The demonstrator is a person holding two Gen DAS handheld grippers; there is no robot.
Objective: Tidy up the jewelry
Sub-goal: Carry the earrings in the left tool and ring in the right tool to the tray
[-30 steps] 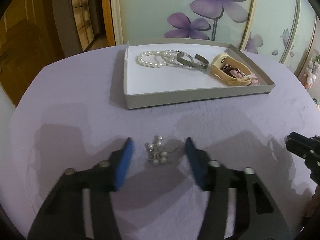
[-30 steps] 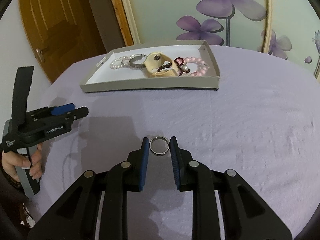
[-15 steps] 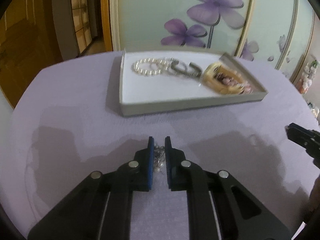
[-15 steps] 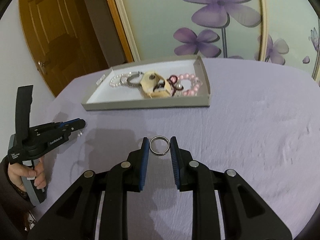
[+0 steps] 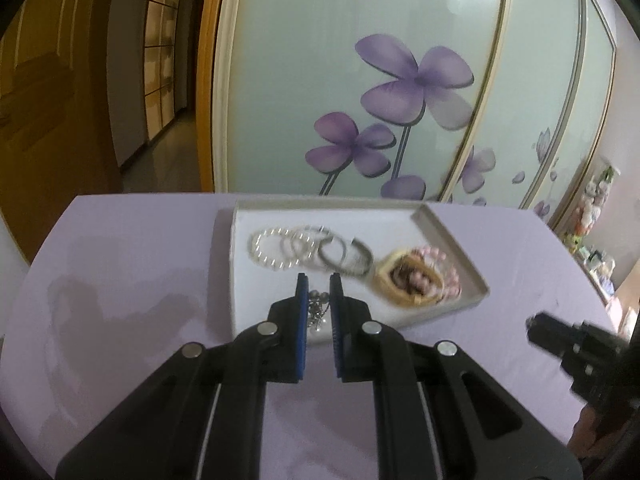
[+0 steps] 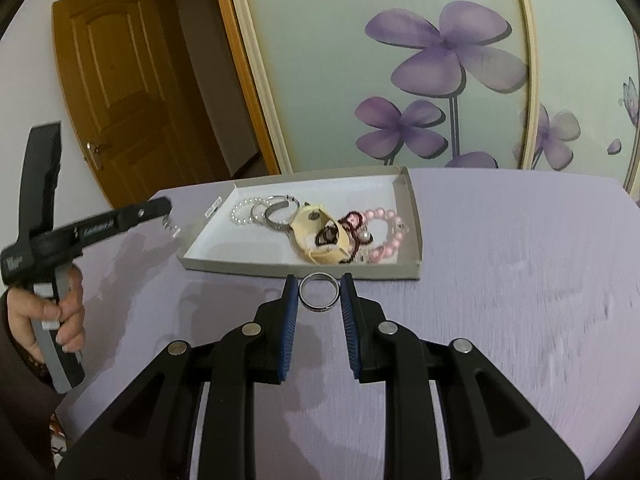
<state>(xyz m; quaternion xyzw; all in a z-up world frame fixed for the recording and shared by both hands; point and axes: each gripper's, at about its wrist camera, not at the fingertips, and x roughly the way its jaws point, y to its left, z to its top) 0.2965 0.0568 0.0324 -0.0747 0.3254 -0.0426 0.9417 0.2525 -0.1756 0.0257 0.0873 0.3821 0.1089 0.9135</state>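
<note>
Left gripper (image 5: pixel 319 286): pads pinch a pearl earring cluster (image 5: pixel 317 312), held above the tray (image 5: pixel 240 304).
Right gripper (image 6: pixel 319 287): pads clamp a silver ring (image 6: pixel 319 292) at the tips.
Change: left jaws were spread around the cluster on the cloth (image 5: pixel 120 280); both grippers have risen.
Tray: just beyond both grippers, holding bracelets (image 6: pixel 384 236).

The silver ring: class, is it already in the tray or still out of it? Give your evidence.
Out. The silver ring is clamped between the right tool's blue pads, on the near side of the tray's front wall.
</note>
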